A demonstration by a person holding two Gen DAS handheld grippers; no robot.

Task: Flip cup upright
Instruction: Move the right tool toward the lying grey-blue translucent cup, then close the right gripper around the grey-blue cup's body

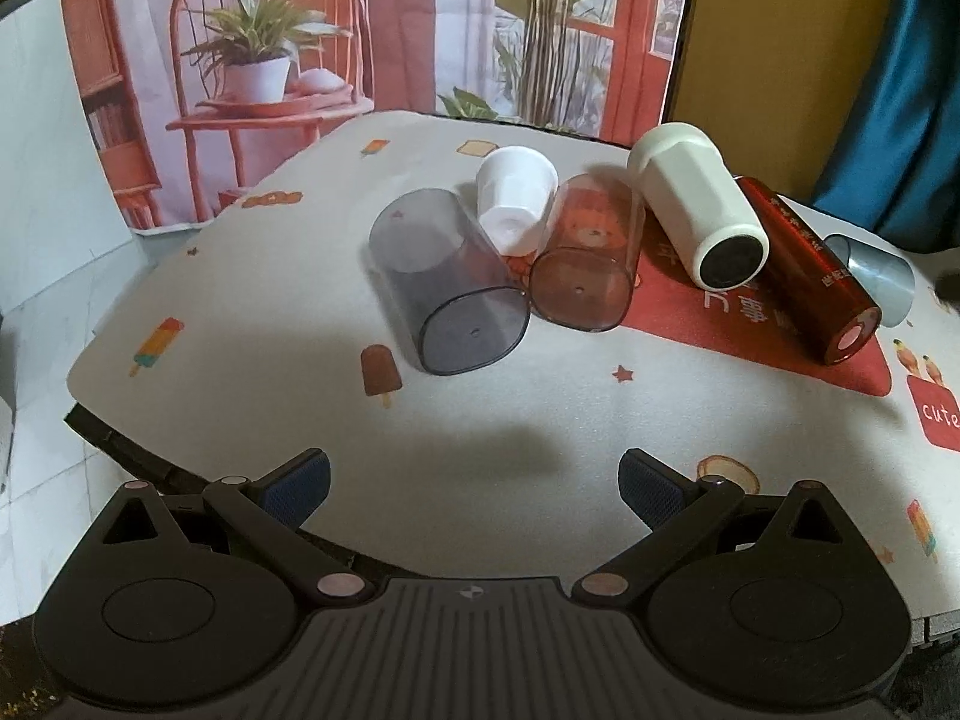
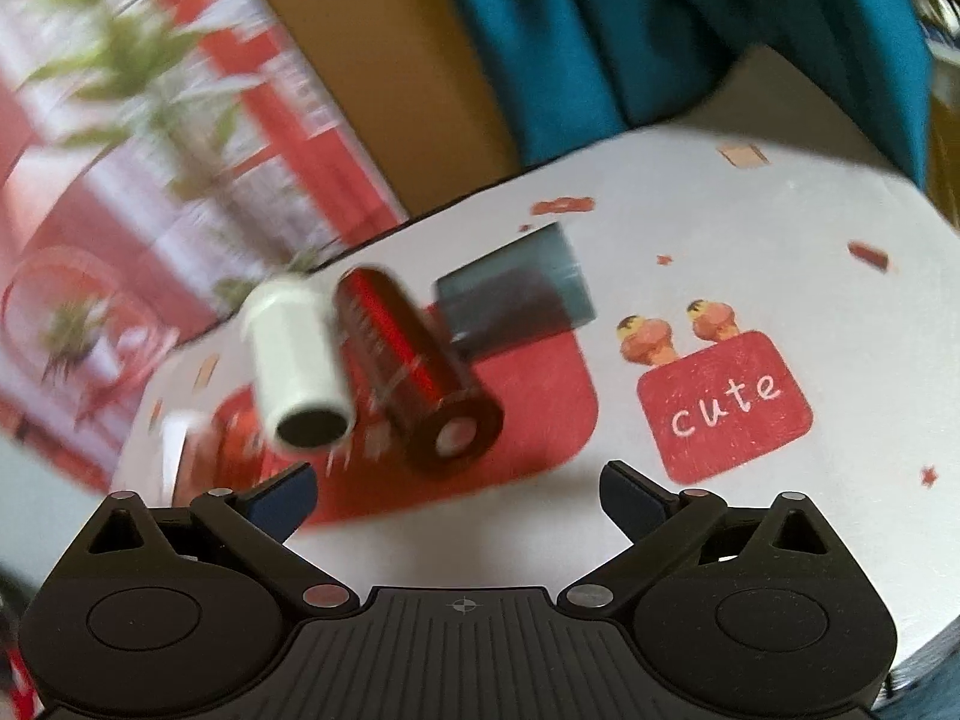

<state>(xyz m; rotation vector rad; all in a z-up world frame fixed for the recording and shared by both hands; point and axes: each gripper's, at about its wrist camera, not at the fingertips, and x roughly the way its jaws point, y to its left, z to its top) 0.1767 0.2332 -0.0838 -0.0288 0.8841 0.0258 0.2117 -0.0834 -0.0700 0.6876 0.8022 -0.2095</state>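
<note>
Several cups lie on their sides on the patterned tablecloth point(image 1: 270, 360). In the left wrist view: a smoky grey clear cup point(image 1: 444, 282), a small white cup point(image 1: 516, 201), an amber clear cup point(image 1: 585, 252), a cream cup point(image 1: 696, 204), a dark red cup point(image 1: 810, 270) and a grey-blue cup point(image 1: 873, 279). My left gripper point(image 1: 474, 486) is open and empty, short of the grey cup. The blurred right wrist view shows the cream cup point(image 2: 297, 360), the dark red cup point(image 2: 414, 360) and the grey-blue cup point(image 2: 516, 288). My right gripper point(image 2: 459, 498) is open and empty, just in front of the dark red cup.
A printed backdrop point(image 1: 336, 30) with a chair and plants hangs behind the table. A teal cloth point(image 2: 660, 30) hangs at the back right. The table's left edge point(image 1: 84, 408) drops to a white tiled floor. A red "cute" patch point(image 2: 726, 405) marks the cloth.
</note>
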